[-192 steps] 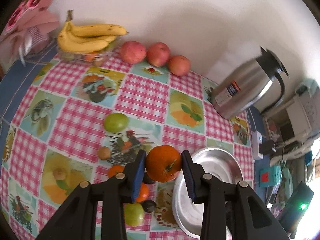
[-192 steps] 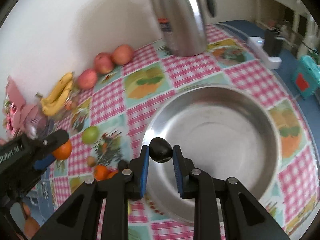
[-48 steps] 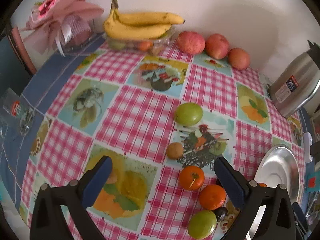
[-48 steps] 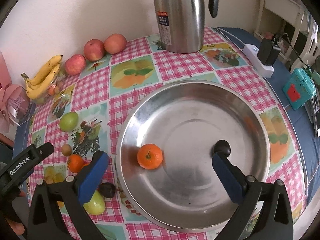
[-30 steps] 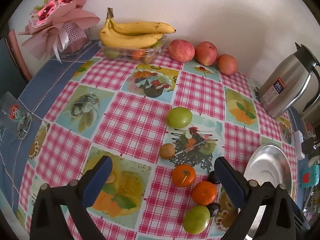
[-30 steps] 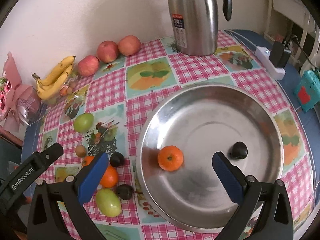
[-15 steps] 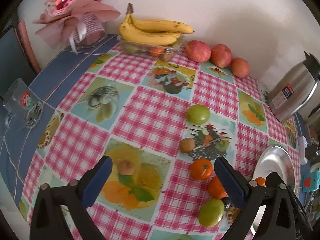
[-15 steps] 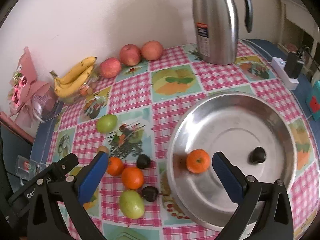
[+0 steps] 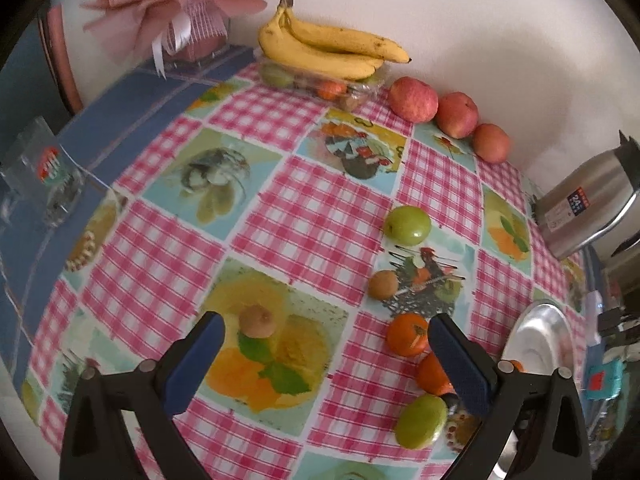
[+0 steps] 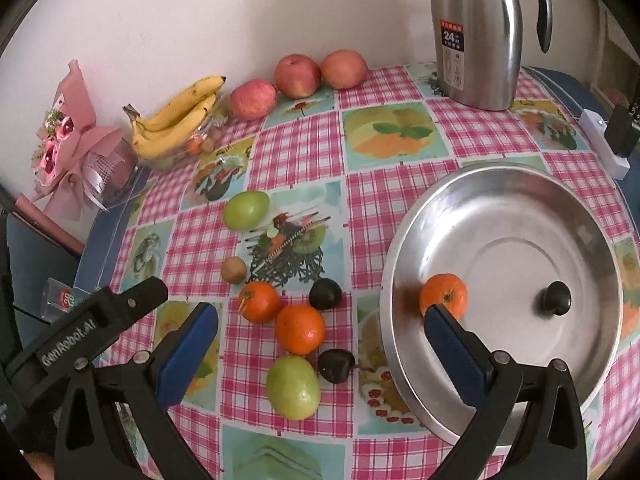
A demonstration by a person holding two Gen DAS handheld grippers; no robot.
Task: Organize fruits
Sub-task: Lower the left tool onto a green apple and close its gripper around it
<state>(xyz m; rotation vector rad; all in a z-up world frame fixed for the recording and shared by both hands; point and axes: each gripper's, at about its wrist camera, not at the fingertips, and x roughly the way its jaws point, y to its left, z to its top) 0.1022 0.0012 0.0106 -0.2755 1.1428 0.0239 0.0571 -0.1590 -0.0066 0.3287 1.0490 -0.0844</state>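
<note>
both tools wide: left tool [image 9: 326, 354], right tool [image 10: 320, 340]; orange [image 10: 443, 295] in steel bowl [image 10: 404, 248] at 3 o'clock.

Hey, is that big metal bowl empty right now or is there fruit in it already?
Not empty. The metal bowl holds one orange and one small dark fruit; the other loose fruit lies outside it on the tablecloth.

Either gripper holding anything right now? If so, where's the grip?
Nothing held. Left gripper and right gripper are both wide open, above the table, with no fruit between the fingers.
</note>
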